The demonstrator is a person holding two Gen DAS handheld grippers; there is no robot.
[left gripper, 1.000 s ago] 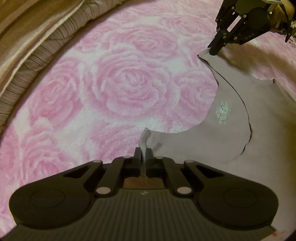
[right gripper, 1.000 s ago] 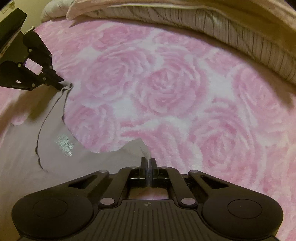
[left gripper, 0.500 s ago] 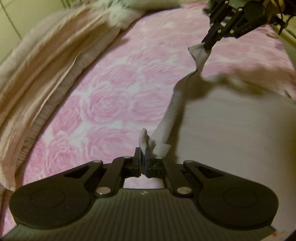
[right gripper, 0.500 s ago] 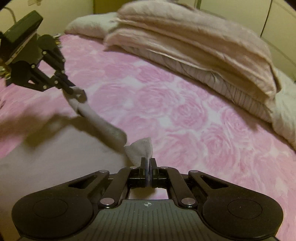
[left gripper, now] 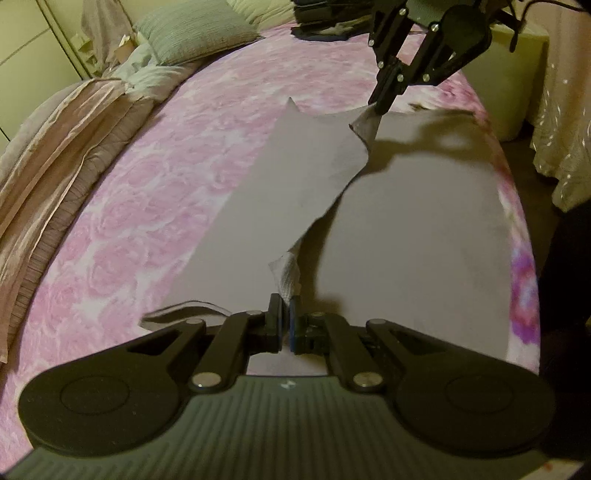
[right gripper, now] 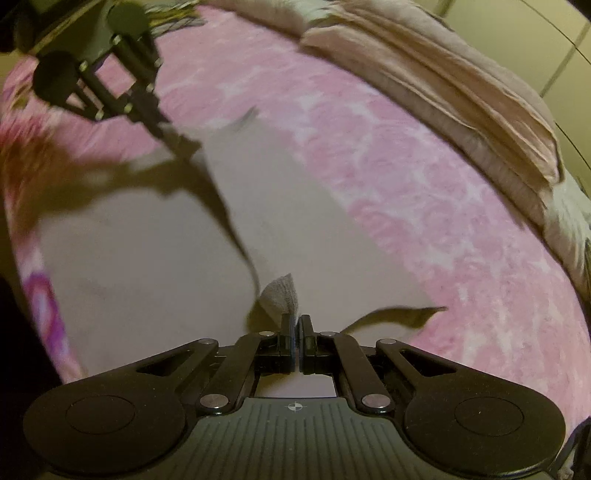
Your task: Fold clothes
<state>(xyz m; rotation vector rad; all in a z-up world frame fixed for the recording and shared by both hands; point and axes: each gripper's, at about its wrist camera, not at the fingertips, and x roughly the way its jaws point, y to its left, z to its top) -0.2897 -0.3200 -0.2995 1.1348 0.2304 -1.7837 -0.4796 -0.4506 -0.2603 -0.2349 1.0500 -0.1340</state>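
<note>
Both grippers have carried the shirt's (left gripper: 413, 229) top edge up and back over its body since 1 second ago. The left gripper (left gripper: 286, 314) and right gripper (right gripper: 297, 328) each pinch a corner, jaws pressed together on cloth. The shirt lies on the bed (left gripper: 155, 206), its upper part folded over.

Two tools (left gripper: 284, 314) (right gripper: 297, 328), one grey garment (left gripper: 406, 229), one pink rose-print blanket (left gripper: 147, 206), one green pillow (left gripper: 195, 29).

Two wrist cameras look steeply down, close above a grey garment (left gripper: 406, 229) on a pink bedspread (right gripper: 406, 192); both views share them.
</note>
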